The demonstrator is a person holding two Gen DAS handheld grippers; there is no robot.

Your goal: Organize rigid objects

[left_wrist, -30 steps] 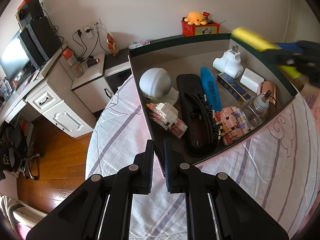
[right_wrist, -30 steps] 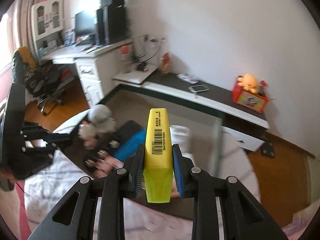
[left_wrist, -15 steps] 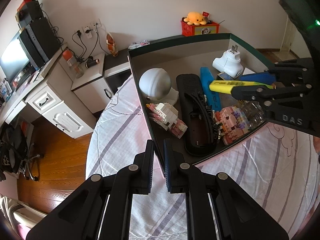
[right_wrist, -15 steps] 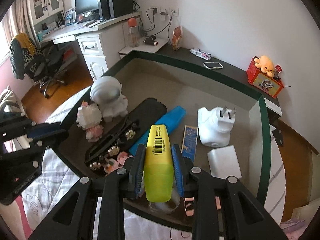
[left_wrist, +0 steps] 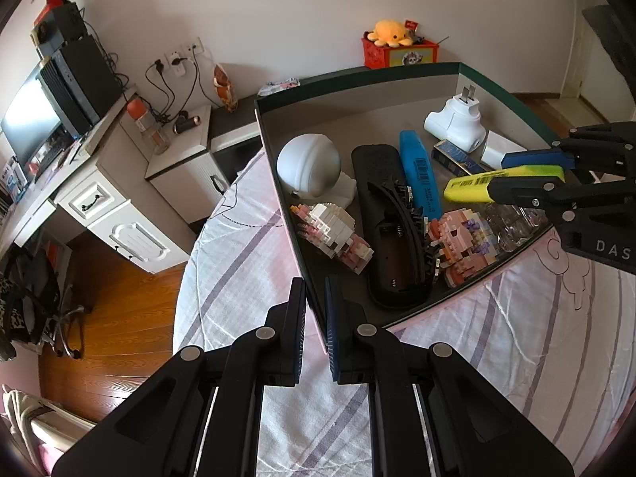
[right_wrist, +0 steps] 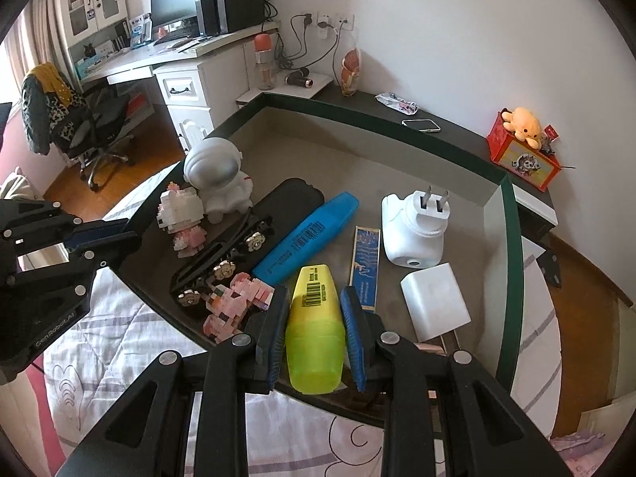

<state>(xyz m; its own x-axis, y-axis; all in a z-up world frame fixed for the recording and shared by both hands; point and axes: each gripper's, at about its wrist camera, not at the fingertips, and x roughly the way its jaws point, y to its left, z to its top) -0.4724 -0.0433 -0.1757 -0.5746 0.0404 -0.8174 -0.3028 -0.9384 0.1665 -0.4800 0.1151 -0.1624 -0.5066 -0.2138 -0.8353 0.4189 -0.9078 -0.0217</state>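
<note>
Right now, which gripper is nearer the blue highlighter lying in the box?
Right. The right gripper, holding the yellow highlighter, hovers beside the blue highlighter. The left gripper clamps the box wall at its near corner, farther away.

striped pink bedspread (left_wrist: 246,238), with dark shallow box (left_wrist: 357,79) resting directly on top, near desk-side edge.

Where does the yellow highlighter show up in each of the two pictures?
Left wrist view: the yellow highlighter is at the right edge, lying sideways in the right tongs above the box.
Right wrist view: it is at bottom centre, pointing away, between the two pads.
Shared landmark: the blue highlighter lies in the box just beyond it in both views.
</note>
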